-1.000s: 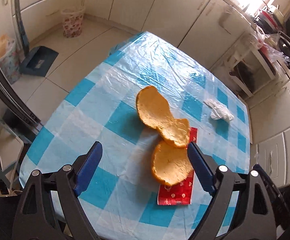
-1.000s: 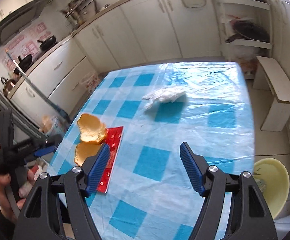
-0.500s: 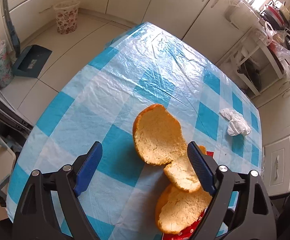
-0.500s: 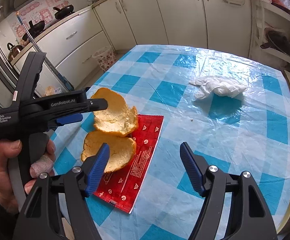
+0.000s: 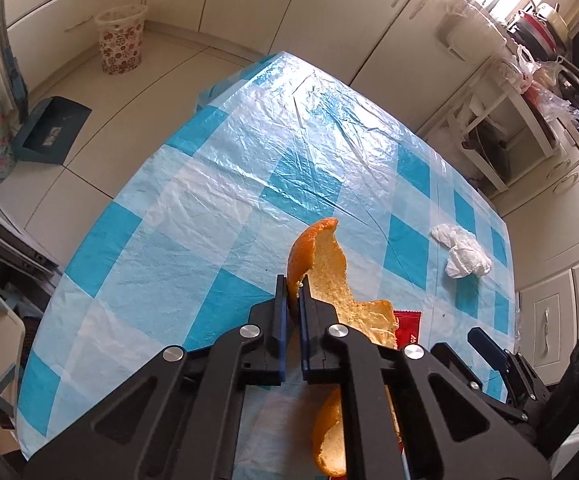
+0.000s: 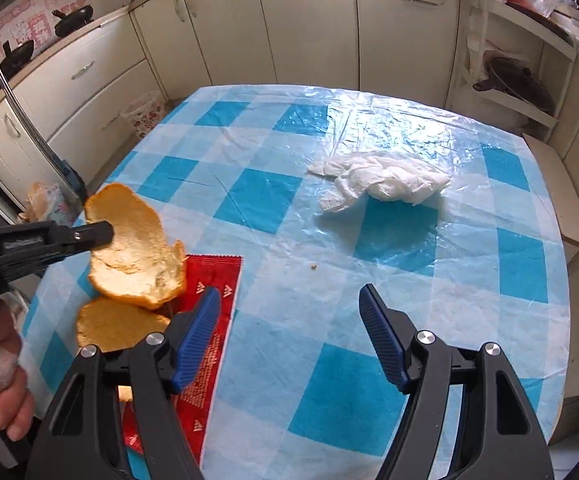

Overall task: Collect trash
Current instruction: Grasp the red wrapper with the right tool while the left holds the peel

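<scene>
Left wrist view: left gripper pinching orange peel above checked worktop. Right gripper spread wide; crumpled tissue, red wrapper lying on it.

I've got bare tablecloth ahead of my right gripper; only the crumpled tissue sits farther on, with orange peel and red wrapper crowding its left.

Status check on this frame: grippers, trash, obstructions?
Left gripper shut on orange peel. Right gripper open, empty. Red wrapper, tissue on table. Nothing blocking.
</scene>
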Action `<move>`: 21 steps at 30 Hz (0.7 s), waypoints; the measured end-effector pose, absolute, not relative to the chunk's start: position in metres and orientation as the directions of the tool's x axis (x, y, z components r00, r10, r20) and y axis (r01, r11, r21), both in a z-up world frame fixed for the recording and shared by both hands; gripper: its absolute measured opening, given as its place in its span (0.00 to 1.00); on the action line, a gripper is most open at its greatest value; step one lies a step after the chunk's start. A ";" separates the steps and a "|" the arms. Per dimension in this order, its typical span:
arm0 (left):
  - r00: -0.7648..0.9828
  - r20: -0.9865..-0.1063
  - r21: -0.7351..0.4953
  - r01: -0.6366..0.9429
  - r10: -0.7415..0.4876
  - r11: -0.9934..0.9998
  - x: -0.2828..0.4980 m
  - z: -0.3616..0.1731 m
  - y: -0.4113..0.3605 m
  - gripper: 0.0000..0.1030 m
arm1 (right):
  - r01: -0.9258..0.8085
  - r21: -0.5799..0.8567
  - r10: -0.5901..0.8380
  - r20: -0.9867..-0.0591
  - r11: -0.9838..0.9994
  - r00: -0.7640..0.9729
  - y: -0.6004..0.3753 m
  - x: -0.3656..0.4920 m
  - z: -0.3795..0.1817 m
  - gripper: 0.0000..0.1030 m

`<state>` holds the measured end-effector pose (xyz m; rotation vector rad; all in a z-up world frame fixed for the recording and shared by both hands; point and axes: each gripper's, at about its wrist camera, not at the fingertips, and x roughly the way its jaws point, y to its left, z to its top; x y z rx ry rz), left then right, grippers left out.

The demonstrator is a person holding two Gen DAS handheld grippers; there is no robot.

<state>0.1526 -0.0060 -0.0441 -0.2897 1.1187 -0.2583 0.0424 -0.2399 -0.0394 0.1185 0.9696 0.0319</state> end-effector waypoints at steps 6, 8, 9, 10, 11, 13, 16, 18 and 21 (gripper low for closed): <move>0.426 -0.835 -0.352 0.070 -0.347 0.933 0.151 -0.038 0.003 0.05 | -0.071 0.025 0.060 -0.826 0.997 0.561 -0.203 0.049 -0.052 0.67; 0.418 -0.840 -0.354 0.060 -0.346 0.933 0.152 -0.041 0.008 0.05 | -0.116 0.023 0.085 -0.819 0.993 0.568 -0.193 0.048 -0.050 0.55; 0.413 -0.843 -0.355 0.054 -0.345 0.933 0.153 -0.043 0.010 0.05 | -0.141 0.028 0.104 -0.818 0.990 0.566 -0.189 0.048 -0.049 0.40; 0.411 -0.845 -0.354 0.048 -0.341 0.934 0.154 -0.044 0.012 0.05 | -0.163 0.027 0.116 -0.818 0.986 0.564 -0.185 0.048 -0.048 0.31; 0.409 -0.847 -0.355 0.044 -0.341 0.934 0.154 -0.045 0.014 0.05 | -0.182 0.017 0.118 -0.819 0.983 0.562 -0.181 0.046 -0.047 0.14; 0.409 -0.846 -0.356 0.042 -0.342 0.933 0.154 -0.045 0.014 0.05 | -0.201 0.031 0.140 -0.821 0.979 0.553 -0.179 0.044 -0.046 0.06; 0.417 -0.841 -0.361 0.044 -0.345 0.932 0.154 -0.043 0.016 0.05 | -0.184 0.114 0.198 -0.814 0.976 0.547 -0.193 0.044 -0.040 0.01; 0.424 -0.836 -0.365 0.046 -0.349 0.930 0.153 -0.041 0.016 0.05 | -0.163 0.153 0.219 -0.800 0.975 0.559 -0.206 0.042 -0.031 0.01; 0.436 -0.827 -0.369 0.055 -0.355 0.928 0.151 -0.036 0.016 0.05 | -0.136 0.184 0.229 -0.777 0.973 0.587 -0.223 0.035 -0.017 0.00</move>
